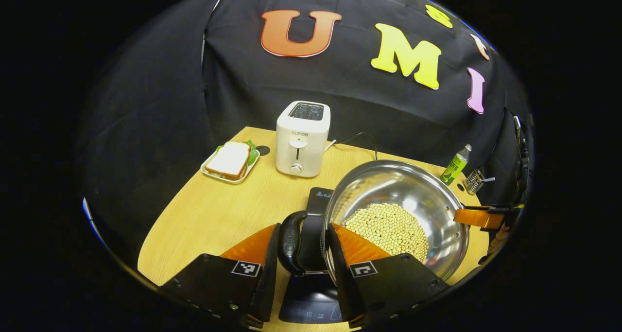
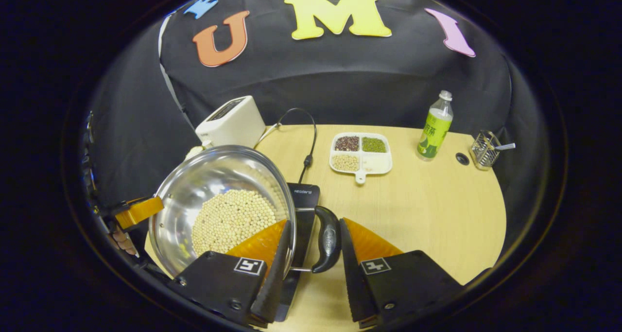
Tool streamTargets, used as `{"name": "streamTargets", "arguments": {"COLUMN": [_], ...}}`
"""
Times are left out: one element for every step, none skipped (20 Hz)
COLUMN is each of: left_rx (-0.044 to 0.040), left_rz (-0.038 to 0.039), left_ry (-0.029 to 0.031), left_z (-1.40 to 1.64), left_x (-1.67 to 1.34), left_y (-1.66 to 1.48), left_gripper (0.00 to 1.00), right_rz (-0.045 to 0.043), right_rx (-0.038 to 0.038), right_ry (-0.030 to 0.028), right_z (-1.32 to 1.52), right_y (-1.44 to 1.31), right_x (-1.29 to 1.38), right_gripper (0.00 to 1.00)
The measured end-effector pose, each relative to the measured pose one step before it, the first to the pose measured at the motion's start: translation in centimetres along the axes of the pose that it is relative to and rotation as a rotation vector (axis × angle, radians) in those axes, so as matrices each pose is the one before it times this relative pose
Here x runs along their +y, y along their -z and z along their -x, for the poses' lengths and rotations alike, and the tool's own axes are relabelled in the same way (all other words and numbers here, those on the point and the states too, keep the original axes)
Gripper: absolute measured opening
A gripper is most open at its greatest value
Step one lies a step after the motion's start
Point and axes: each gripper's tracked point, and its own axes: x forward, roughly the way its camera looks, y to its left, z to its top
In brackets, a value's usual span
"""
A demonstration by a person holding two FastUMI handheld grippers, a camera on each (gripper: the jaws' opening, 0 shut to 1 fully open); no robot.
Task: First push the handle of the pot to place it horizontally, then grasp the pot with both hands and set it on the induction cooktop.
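Pot point(image 1: 396, 210) of beans over the induction cooktop point(image 1: 318, 215), seemingly not yet resting on it; left gripper point(image 1: 303, 254) and right gripper point(image 2: 313, 254) fingers straddle its black side handles, contact unclear; setting down remains.

Glossy polished-metal pot point(image 1: 418, 196) with shiny black plastic handles point(image 2: 328, 238); matt wood-grain table point(image 2: 427, 210).

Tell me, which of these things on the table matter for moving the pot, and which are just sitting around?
Part of the job:
pot holding pale beans
its side handles
induction cooktop beneath it
left gripper and right gripper

Just lying about:
toaster
sandwich on a tray
divided dish of grains
green bottle
wire holder
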Motion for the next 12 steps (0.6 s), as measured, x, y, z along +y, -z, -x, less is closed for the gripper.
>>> {"name": "streamTargets", "arguments": {"left_rx": [0.00765,0.00618,-0.00455,-0.00174,-0.00754,0.006,-0.01317,-0.01088,-0.00607,-0.01012,-0.00217,-0.01109], "left_rz": [0.00433,0.00368,-0.00197,-0.01137,-0.01267,0.00549,0.01336,0.00253,-0.00133,-0.00287,0.00227,0.00415], "left_ry": [0.00067,-0.00014,-0.00114,-0.00172,-0.0061,0.00492,0.01369,0.0078,0.00328,0.00291,0.00129,0.00435], "left_z": [-0.645,-0.615,-0.477,-0.646,-0.332,-0.494,-0.087,-0.215,0.019,-0.058,0.051,-0.105], "left_x": [0.264,0.106,0.245,0.243,0.27,0.205,-0.08,-0.089,-0.021,0.146,0.055,-0.052], "left_y": [0.171,0.184,0.063,0.252,0.092,0.63,-0.192,-0.125,0.003,-0.093,0.026,-0.066], "left_gripper": [0.51,0.51,0.51,0.51,0.51,0.51,0.52,0.46,0.41,0.52,0.52,0.52], "right_rz": [-0.00063,-0.00087,0.00132,-0.00516,-0.00819,-0.01196,0.01699,0.02731,0.02244,0.01038,-0.00217,-0.00747], "right_rx": [-0.0024,-0.00336,-0.00101,0.00553,-0.01065,-0.04737,-0.01825,-0.02313,-0.02381,-0.01689,-0.01473,-0.01438], "right_ry": [0.00414,0.00256,0.00138,-0.00193,-0.00621,-0.00159,0.00803,0.00576,0.00431,0.00092,-0.00154,-0.0004], "right_z": [-0.627,-0.647,-0.594,-0.498,-0.001,-0.55,-0.015,-0.035,-0.08,0.021,-0.068,0.122], "right_y": [-0.003,0.094,0.256,0.516,-0.019,-0.368,0.067,0.023,0.076,0.076,0.042,0.096], "right_x": [0.027,0.018,0.034,0.032,0.084,0.094,-0.188,0.045,-0.009,-0.012,-0.025,0.036], "right_gripper": [0.58,0.58,0.58,0.58,0.58,0.58,0.58,0.58,0.59,0.6,0.6,0.61]}}
